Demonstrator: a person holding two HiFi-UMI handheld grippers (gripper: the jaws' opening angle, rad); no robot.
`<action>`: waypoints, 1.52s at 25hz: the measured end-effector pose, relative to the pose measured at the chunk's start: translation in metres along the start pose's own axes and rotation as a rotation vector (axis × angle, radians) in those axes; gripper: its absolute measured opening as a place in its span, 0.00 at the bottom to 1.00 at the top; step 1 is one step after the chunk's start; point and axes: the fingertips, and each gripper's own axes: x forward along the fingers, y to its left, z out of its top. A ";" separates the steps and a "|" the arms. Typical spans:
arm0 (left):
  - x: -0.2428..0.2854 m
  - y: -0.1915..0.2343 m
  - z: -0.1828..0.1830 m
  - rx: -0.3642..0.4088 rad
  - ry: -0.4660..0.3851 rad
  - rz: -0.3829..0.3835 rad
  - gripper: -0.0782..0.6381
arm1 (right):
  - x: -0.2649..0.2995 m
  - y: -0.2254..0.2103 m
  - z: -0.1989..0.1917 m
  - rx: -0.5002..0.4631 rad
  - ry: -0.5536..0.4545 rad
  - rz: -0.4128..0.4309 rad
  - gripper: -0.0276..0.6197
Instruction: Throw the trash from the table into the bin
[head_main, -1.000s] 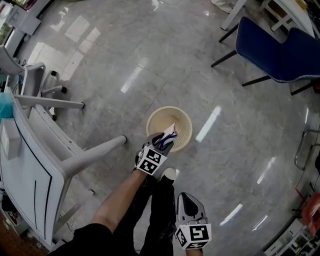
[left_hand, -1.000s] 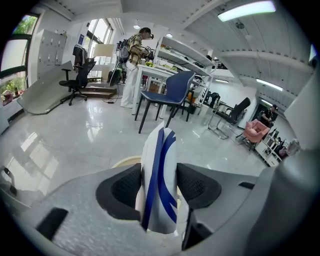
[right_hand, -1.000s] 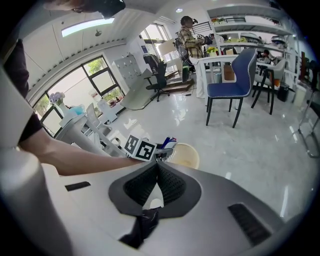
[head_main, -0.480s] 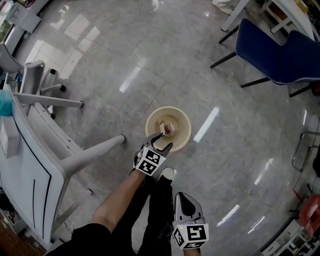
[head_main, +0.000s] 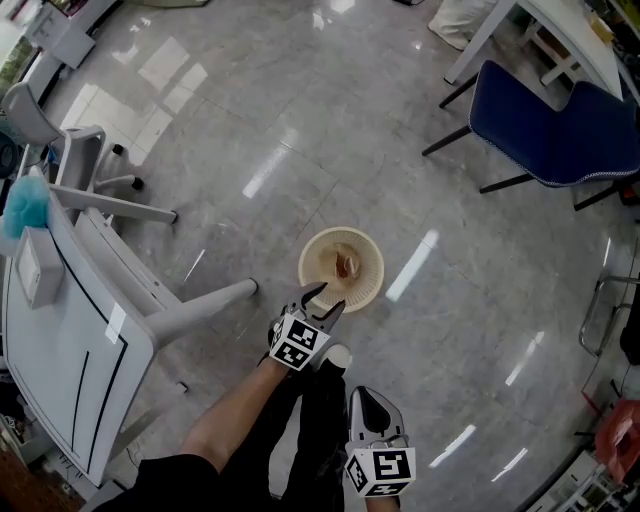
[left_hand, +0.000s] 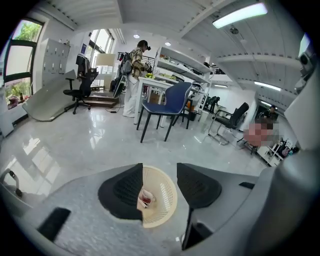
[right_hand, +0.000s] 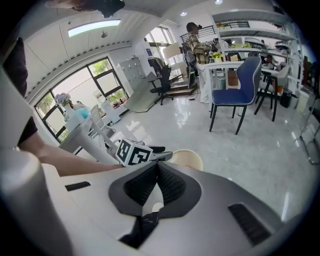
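Now, stage: you are finishing a drop at the bin, which is sitting on the floor by your feet.
Trash: a crumpled wrapper is lying inside the bin, touching neither tool.
Left fingers: hanging released above the rim, having just been closing slightly, with nothing between them.
Right fingers: staying out of it, clenched tip to tip on nothing.
Remaining: the counter is showing only partly, so you are not seeing whether more trash is waiting.
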 end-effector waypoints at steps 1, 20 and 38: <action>-0.009 -0.001 0.007 -0.001 -0.014 0.007 0.40 | -0.003 0.004 0.004 -0.007 -0.003 0.004 0.06; -0.235 -0.042 0.202 0.062 -0.255 0.081 0.12 | -0.111 0.095 0.143 -0.207 -0.165 0.183 0.06; -0.485 -0.074 0.205 -0.086 -0.382 0.475 0.12 | -0.185 0.249 0.162 -0.444 -0.157 0.549 0.06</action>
